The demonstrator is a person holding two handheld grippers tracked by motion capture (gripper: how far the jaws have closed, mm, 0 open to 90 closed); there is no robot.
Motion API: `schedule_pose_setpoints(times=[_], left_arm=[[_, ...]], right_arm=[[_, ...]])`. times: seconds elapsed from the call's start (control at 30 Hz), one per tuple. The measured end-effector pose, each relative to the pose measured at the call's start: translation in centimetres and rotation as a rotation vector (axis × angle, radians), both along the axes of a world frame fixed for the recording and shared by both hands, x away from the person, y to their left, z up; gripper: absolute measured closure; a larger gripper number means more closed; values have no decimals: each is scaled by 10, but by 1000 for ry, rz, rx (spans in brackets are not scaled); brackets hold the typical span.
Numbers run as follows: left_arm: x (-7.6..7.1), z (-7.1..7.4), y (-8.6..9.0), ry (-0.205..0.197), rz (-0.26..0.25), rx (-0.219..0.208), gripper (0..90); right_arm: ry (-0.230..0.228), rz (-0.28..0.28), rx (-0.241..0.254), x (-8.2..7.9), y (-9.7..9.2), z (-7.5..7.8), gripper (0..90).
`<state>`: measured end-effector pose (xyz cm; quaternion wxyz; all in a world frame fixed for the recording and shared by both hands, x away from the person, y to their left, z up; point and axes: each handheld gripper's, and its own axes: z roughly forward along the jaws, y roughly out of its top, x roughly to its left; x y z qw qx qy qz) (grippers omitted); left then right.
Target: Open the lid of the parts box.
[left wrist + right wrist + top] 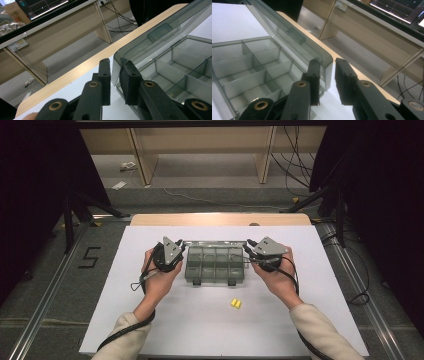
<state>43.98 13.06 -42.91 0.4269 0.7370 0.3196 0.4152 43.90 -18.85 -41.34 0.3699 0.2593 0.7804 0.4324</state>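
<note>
**Smoky plastic box, lid up, a gripper at each lid corner**

White table (210, 320) spans the high view. At its centre sits the compartment box (215, 265), its lid (160, 32) raised. Left gripper (117, 72) straddles one lid corner, jaws narrowly apart, grip uncertain. Right gripper (328, 72) likewise at the other corner. Two yellow pieces (235, 304) lie just below centre.

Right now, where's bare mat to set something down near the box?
Free: the white mat in front of the compartment box, between the forearms, apart from the yellow piece. Also the mat's outer strips beyond each hand. Crowded: both box ends, where the left hand-held gripper and right hand-held gripper straddle the raised lid.
</note>
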Motion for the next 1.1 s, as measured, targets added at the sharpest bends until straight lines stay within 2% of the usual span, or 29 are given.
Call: schedule_pose_setpoints(times=[0.1, 0.23, 0.4, 0.6, 1.1], left_arm=[[1, 1, -1, -2, 3, 0, 799], [4, 1, -3, -8, 14, -30, 812], [6, -1, -4, -16, 24, -46, 825], [9, 1, -5, -12, 34, -58, 828], [17, 5, -5, 10, 42, -86, 832]], right_arm=[[-3, -3, 2, 1, 1, 1, 773], [-9, -13, 4, 3, 3, 2, 780], [-12, -20, 4, 5, 2, 3, 794], [-12, -30, 10, 7, 3, 4, 800], [10, -48, 61, 16, 3, 8, 809]])
